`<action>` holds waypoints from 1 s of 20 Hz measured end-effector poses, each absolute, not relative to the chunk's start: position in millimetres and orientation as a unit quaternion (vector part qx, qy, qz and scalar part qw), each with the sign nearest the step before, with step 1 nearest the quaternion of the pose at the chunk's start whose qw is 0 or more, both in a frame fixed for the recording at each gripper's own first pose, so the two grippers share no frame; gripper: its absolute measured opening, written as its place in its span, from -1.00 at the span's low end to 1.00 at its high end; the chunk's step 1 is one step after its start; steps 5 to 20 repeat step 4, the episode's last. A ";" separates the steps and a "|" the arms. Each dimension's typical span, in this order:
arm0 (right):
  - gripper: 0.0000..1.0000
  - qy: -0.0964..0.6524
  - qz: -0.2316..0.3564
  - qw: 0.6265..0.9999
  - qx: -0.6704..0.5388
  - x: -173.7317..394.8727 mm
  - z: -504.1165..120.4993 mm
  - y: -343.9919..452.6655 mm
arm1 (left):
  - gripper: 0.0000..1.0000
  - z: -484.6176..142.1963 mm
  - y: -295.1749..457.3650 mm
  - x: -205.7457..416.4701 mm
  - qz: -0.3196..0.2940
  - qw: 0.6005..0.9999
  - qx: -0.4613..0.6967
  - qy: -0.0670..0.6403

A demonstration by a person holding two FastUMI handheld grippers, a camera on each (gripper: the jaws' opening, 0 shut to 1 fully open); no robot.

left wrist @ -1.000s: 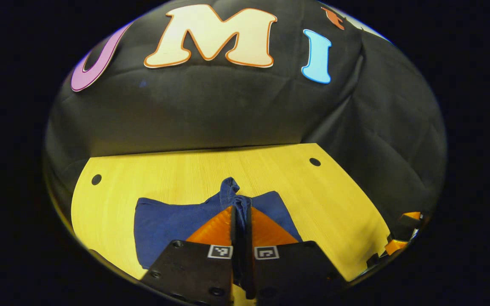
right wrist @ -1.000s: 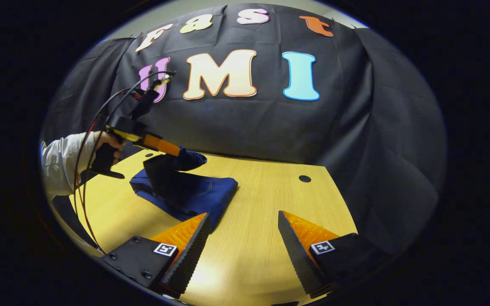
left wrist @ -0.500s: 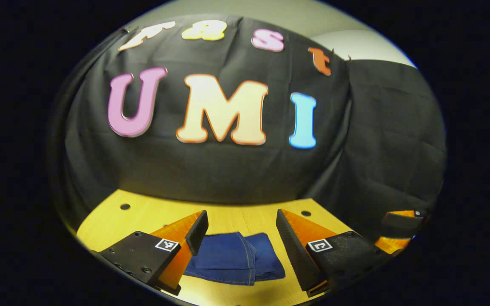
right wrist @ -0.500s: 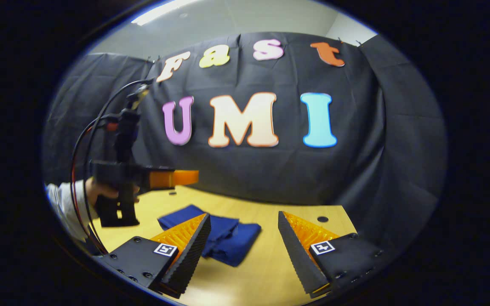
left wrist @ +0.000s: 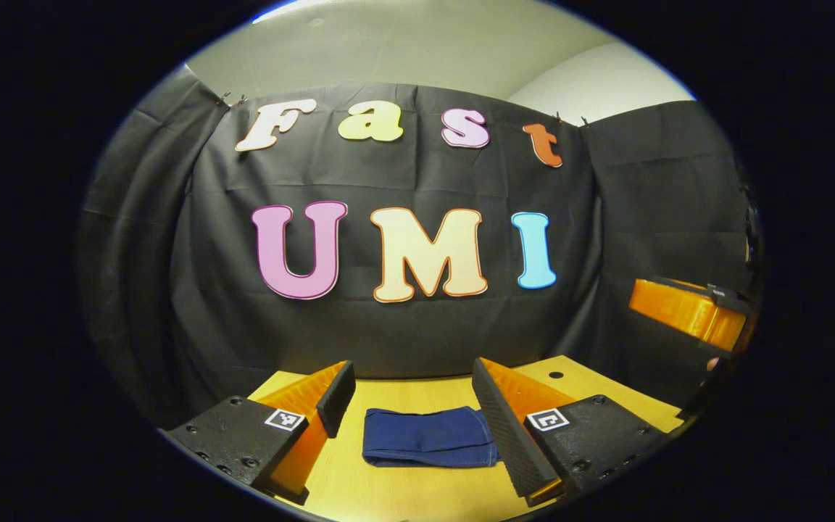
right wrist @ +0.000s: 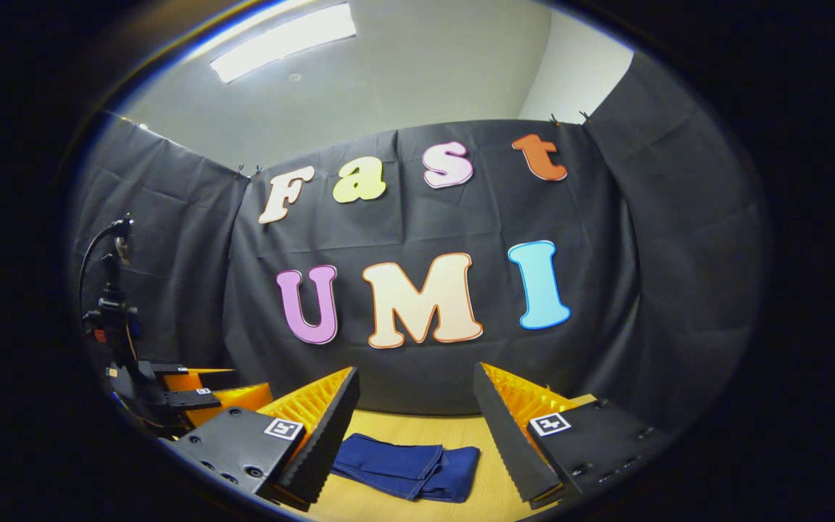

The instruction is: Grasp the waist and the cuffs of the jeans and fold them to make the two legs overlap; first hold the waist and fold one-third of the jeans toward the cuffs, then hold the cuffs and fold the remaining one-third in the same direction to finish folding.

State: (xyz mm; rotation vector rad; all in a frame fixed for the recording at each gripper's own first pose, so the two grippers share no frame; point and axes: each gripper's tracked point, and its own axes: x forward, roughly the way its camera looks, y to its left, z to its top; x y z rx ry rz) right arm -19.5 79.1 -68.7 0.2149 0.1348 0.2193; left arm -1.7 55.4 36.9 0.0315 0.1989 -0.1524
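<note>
In the left gripper view, the left gripper (left wrist: 413,395) is being held with its two fingers spread wide apart, and nothing is being gripped or touched by them. Their inner faces are being shown as ribbed, wedge-shaped pads (left wrist: 502,428), backed by flat matte plates carrying small square printed markers. Between the spread fingers, the dark blue denim jeans (left wrist: 428,437) are being seen folded into a compact rectangular bundle, lying flat on the pale yellow wood-grain table (left wrist: 403,491). A line of lighter stitching is being shown along the bundle's lower right hem, and its near edge is rounded by the fold.

In the right gripper view, the right gripper (right wrist: 416,399) is likewise being held wide open, with nothing caught between the toothed, tapering fingers (right wrist: 327,442). The folded jeans (right wrist: 406,467) are being framed between them, resting on the table (right wrist: 490,471) apart from both fingers; stacked layers are being shown, with a seam running across the upper layer. At the left edge of that view, the other gripper (right wrist: 171,391) is being seen with dark cables rising from it. A small round hole (left wrist: 557,375) is being shown in the table's far corner.
</note>
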 end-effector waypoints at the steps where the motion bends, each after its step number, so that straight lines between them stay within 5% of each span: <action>1: 0.94 0.061 0.107 0.987 0.106 -25.5 -63.5 82.2 | 0.87 37.0 60.9 -8.1 -0.075 0.992 0.015 0.099; 20: 0.93 0.057 0.105 0.987 0.106 -40.1 -56.2 94.0 | 0.90 35.6 74.7 -21.9 -0.075 0.992 0.012 0.104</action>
